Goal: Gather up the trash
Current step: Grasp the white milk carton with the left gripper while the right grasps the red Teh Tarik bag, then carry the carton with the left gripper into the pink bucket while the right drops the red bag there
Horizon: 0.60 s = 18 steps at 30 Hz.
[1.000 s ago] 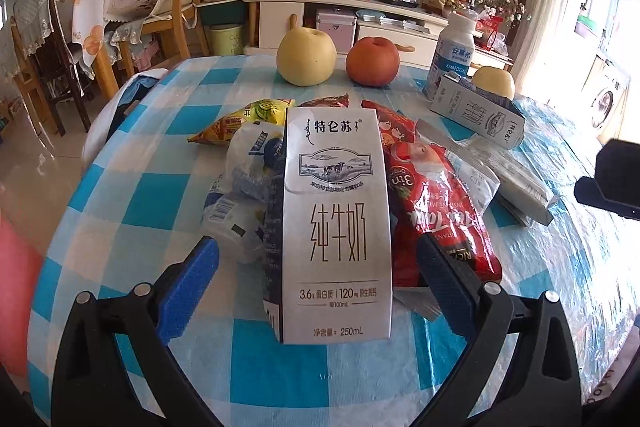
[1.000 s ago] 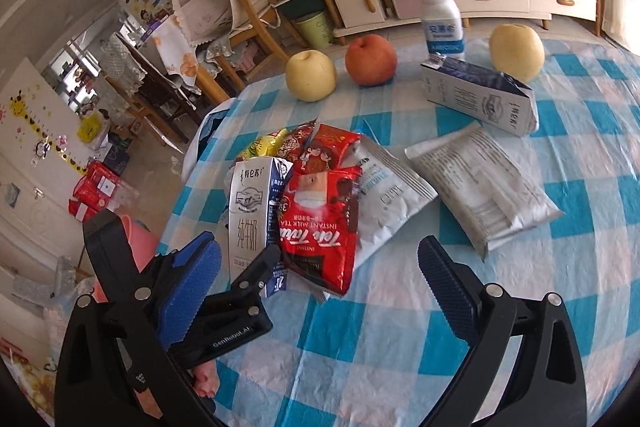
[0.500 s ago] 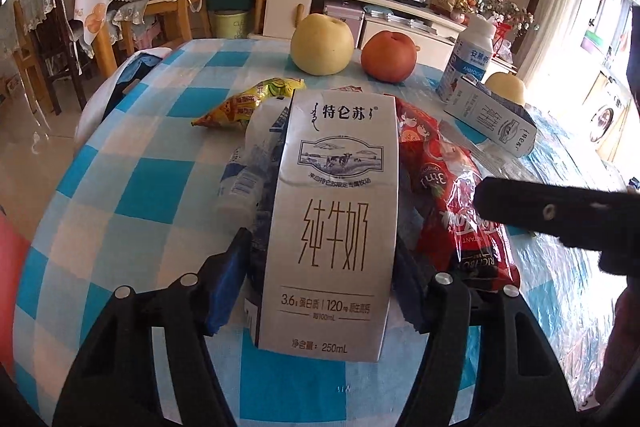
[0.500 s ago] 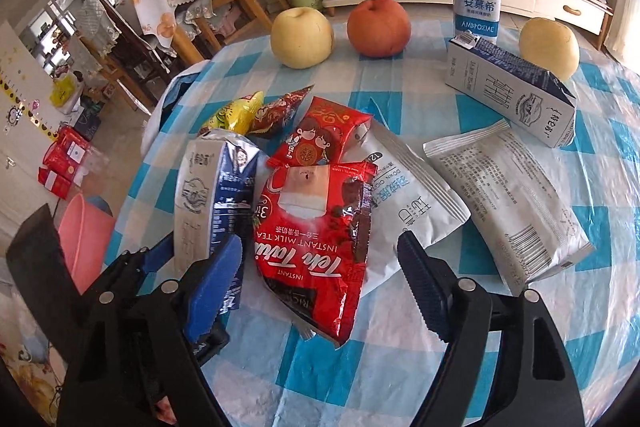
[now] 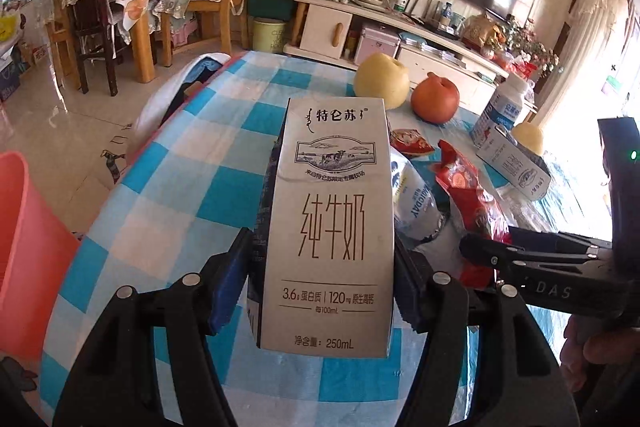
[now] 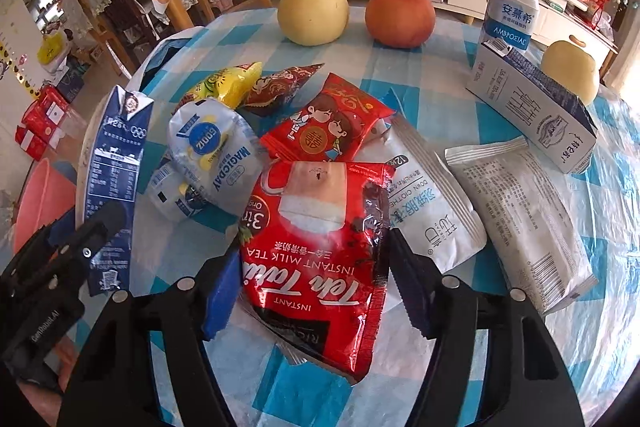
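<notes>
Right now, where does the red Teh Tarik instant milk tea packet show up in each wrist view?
Left wrist: red milk tea packet at right of centre, partly hidden behind the upright milk carton and the right gripper.
Right wrist: packet at bottom centre, between that gripper's fingers.
Shared landmark: the red apple at the table's far edge.
</notes>
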Each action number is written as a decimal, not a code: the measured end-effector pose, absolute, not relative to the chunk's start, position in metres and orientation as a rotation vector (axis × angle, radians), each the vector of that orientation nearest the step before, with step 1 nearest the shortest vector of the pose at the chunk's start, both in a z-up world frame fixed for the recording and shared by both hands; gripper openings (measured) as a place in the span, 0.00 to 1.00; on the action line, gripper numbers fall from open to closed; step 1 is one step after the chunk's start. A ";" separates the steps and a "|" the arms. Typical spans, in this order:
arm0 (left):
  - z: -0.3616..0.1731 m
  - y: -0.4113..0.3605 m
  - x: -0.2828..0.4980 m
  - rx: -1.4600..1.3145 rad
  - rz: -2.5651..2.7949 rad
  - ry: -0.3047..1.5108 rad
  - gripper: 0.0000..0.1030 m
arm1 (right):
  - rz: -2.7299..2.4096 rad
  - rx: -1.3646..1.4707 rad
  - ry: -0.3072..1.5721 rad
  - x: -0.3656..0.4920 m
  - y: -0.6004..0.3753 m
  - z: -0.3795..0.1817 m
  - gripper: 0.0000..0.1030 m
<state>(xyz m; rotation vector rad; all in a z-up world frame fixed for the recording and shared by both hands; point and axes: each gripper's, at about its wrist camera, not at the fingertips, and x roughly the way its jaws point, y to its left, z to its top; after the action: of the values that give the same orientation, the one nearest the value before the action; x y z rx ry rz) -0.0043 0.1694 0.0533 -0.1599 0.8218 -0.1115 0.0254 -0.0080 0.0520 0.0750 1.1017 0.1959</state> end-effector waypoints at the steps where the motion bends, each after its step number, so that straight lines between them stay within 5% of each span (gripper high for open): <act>1: 0.055 0.172 -0.005 -0.162 -0.107 0.816 0.63 | 0.198 0.081 1.104 0.025 -0.009 0.052 0.63; 7: 0.068 0.183 -0.013 -0.172 -0.070 0.766 0.63 | 0.199 0.093 1.103 0.022 -0.008 0.057 0.52; 18: 0.098 0.238 -0.039 -0.270 0.071 0.654 0.63 | 0.301 0.173 0.954 0.002 0.022 0.107 0.49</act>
<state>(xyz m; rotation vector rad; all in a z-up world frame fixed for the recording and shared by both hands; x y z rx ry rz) -0.0388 0.2385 0.0983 -0.2704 0.6542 0.0714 0.0021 0.0219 0.1073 0.1729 0.9542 0.3007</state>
